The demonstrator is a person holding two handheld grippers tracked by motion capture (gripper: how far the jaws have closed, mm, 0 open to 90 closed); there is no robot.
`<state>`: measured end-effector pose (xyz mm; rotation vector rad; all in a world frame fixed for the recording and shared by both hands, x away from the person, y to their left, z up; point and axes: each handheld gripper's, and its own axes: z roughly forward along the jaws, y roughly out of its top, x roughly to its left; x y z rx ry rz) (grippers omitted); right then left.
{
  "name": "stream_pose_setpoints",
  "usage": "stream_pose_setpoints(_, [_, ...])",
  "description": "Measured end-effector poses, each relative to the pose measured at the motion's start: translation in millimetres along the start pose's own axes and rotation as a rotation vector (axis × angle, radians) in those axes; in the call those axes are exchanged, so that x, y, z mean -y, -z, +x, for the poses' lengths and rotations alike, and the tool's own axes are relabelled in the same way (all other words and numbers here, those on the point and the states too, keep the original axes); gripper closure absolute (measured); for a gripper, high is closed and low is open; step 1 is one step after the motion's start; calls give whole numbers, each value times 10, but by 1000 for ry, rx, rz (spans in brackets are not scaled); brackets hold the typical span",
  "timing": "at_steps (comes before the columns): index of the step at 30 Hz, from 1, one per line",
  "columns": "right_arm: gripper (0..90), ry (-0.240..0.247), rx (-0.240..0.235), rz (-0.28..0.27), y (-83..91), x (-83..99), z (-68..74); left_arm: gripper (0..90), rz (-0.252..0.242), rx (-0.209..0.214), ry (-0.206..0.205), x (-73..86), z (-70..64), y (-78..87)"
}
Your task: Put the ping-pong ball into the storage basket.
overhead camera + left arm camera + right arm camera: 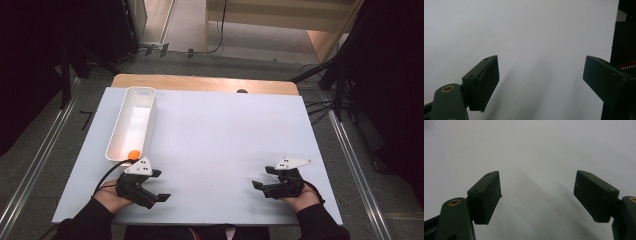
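Note:
My left gripper rests open near the front left of the white table sheet, held by a hand in a dark sleeve. Its jaws point right and have nothing between them. In the left gripper view the gripper has only bare white surface between its wide-spread jaws. At the front right, my right gripper points left and is also open with nothing in it. The right gripper view shows this gripper over plain white sheet. A small orange ball lies at the near end of a long white bin, just beyond my left gripper.
The bin runs front to back along the sheet's left side. A strip of wooden tabletop shows behind the sheet. Grey floor, rails and dark stands with cables surround the table.

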<state>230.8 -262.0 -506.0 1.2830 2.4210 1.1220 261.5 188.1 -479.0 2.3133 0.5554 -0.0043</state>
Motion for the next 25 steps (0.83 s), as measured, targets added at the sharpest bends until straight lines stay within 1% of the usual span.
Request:
stream_pose_setpoints(14, [208,-3,-6,12,-3,2,10,139,3,-1,-2,0,0,1])
stream_pose_setpoints(24, [208,7,0,15,-18,6,4,140,10,-1,-4,-4,-1,3])
stream_pose_setpoints(25, [208,8,2,17,-20,7,5,140,5,1,-2,-2,-1,-2])
